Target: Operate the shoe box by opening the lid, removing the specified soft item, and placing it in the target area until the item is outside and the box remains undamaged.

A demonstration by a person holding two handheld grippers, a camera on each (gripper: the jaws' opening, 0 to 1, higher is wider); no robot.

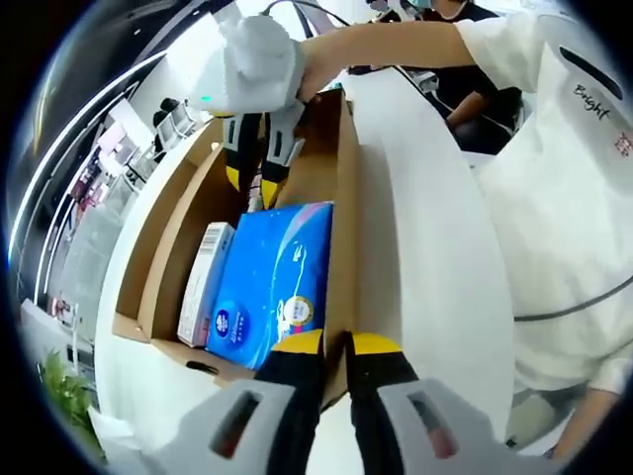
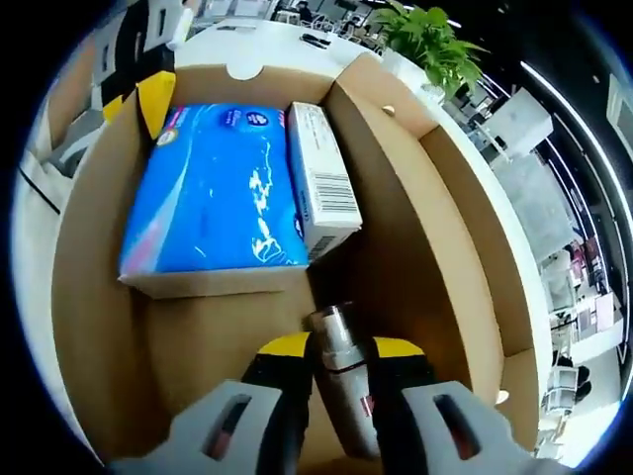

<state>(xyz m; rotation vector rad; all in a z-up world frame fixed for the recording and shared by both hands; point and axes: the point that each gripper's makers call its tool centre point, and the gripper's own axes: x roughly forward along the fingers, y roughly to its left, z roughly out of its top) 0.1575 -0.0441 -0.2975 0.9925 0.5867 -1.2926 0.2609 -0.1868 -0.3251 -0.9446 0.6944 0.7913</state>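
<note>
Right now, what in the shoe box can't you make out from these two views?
- Metal bottle, right gripper view: lower part hidden between the right tool.
- White carton: print too small to read.
- Blue tissue pack, left gripper view: near end hidden behind the left tool.
- Box floor under the pack: covered.

1. Both views are bright, evenly lit from overhead strip lights.
2. Glare whitens the round white table (image 1: 435, 228).
3. The open brown cardboard shoe box (image 2: 396, 198) holds soft interior shadow.
4. Fisheye bending warps edges; focus stays sharp centrally.
</note>
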